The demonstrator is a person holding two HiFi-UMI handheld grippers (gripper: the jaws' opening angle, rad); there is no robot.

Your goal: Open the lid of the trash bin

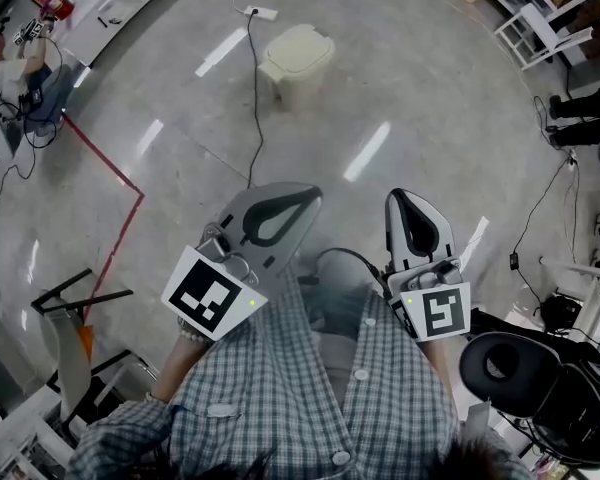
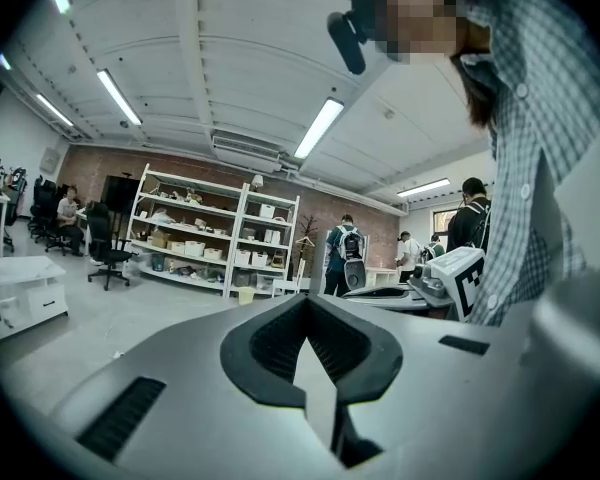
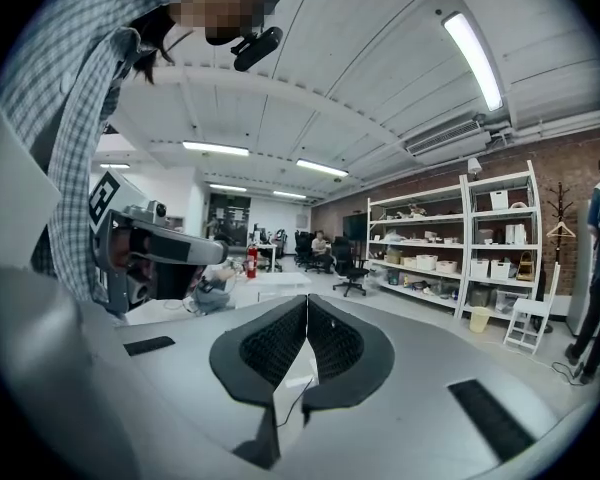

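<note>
You've got both tools up in front of your checked shirt (image 1: 280, 398), held level and side by side; the left gripper (image 1: 313, 192) points ahead and slightly to the right, its marker cube (image 1: 212, 293) nearest your wrist; the right gripper (image 1: 404, 194) points straight ahead, with its own cube (image 1: 440, 310) just above your sleeve.

In the left gripper view the two black ribbed pads (image 2: 280, 343) meet at the tip, so the tongs are closed with nothing caught between them; the right gripper view shows the same, pads (image 3: 270, 353) pressed together at the point and empty.

The trash bin (image 1: 296, 63) stands on the pale floor (image 1: 410, 98) well ahead of you and a little left of centre; it's cream-coloured, its lid is down flat, and both grippers are well apart from it.

A dark cable (image 1: 255, 98) runs across the floor just left of the bin, up toward a white power strip (image 1: 261, 12); a red line (image 1: 110, 168) crosses the floor further left; a black office chair (image 1: 505, 368) sits near your right elbow.

Out past the left jaws there's white shelving (image 2: 210, 233) against a brick wall, with a few people standing beside it; past the right jaws you see more shelves (image 3: 450, 248) and a red fire extinguisher (image 3: 251, 261).
</note>
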